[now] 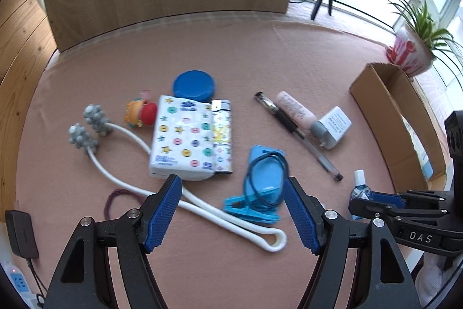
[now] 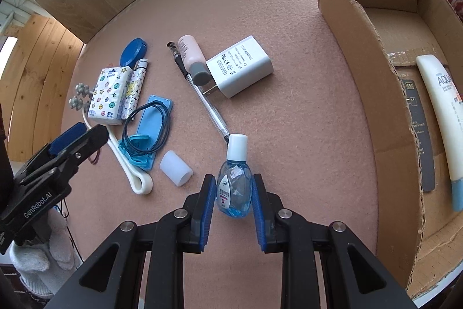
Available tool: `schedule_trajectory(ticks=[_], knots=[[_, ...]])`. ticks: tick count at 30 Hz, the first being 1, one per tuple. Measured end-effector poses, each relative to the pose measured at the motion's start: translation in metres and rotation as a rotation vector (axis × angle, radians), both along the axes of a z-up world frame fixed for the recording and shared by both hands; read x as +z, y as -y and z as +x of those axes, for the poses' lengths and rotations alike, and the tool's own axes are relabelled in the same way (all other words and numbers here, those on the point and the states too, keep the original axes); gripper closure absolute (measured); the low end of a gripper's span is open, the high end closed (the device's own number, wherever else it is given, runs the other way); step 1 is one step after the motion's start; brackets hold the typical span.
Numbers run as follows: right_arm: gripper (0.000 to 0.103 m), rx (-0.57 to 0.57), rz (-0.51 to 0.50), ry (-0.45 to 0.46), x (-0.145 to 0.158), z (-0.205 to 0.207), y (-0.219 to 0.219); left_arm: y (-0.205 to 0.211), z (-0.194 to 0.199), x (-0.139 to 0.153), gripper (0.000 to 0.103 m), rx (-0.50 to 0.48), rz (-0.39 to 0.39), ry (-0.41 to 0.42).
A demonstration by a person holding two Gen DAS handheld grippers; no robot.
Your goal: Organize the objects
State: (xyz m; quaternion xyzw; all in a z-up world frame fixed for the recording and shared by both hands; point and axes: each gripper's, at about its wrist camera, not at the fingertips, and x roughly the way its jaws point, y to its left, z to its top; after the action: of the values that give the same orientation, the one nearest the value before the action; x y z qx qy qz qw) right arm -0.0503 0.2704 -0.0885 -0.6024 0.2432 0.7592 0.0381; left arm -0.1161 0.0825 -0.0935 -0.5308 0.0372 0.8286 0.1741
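The left gripper point(image 1: 233, 212) is held low over the surface, its jaws spread wide with nothing between them. The right gripper point(image 2: 233, 200) sits low too, to the left one's right, its blue-padded jaws closed against both sides of a bottle point(image 2: 234, 187).

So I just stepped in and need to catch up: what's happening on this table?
A person is tidying loose items off a pink mat, working with two hand-held grippers. The right tool has closed around a small blue bottle with a white cap, next to the cardboard box, where a white tube already lies. The left tool hangs open and empty above the blue clip and tissue pack.
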Motion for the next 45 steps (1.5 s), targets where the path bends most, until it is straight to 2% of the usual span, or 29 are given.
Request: schedule_trajectory(ticks=[2,4,8,13,19,23,26,29,33,38,45], knots=[[0.08,0.0,-0.006,-0.008,0.002,0.004,0.001,-0.016,0.007,-0.003,0.03,-0.042,-0.001,0.009],[0.08,0.0,-0.009,-0.015,0.005,0.009,0.003,-0.028,0.014,-0.008,0.037,-0.085,0.008,0.029],[0.08,-0.002,-0.02,-0.019,0.006,0.021,0.002,-0.05,0.026,-0.021,0.038,-0.161,-0.025,0.044],[0.08,0.0,-0.016,-0.01,0.005,0.029,-0.002,-0.063,0.029,-0.023,0.039,-0.18,-0.031,0.03],[0.08,-0.009,-0.021,-0.008,0.006,0.034,-0.005,-0.069,0.039,-0.023,0.056,-0.213,-0.022,0.015],[0.08,-0.011,-0.028,-0.014,0.008,0.038,-0.005,-0.075,0.041,-0.033,0.059,-0.228,-0.041,0.038],[0.08,-0.014,-0.035,-0.024,0.01,0.038,-0.005,-0.073,0.04,-0.04,0.073,-0.22,-0.046,0.048],[0.08,-0.02,-0.04,-0.04,0.016,0.04,-0.008,-0.069,0.037,-0.038,0.076,-0.206,-0.022,0.055],[0.08,-0.023,-0.046,-0.076,0.032,0.047,-0.014,-0.059,0.035,-0.025,0.076,-0.174,0.027,0.061],[0.08,-0.032,-0.042,-0.13,0.058,0.058,-0.023,-0.068,0.035,0.013,0.076,-0.17,0.068,-0.009],[0.08,-0.071,0.047,-0.182,0.087,0.077,-0.049,-0.124,0.027,0.057,0.076,-0.24,0.141,-0.08]])
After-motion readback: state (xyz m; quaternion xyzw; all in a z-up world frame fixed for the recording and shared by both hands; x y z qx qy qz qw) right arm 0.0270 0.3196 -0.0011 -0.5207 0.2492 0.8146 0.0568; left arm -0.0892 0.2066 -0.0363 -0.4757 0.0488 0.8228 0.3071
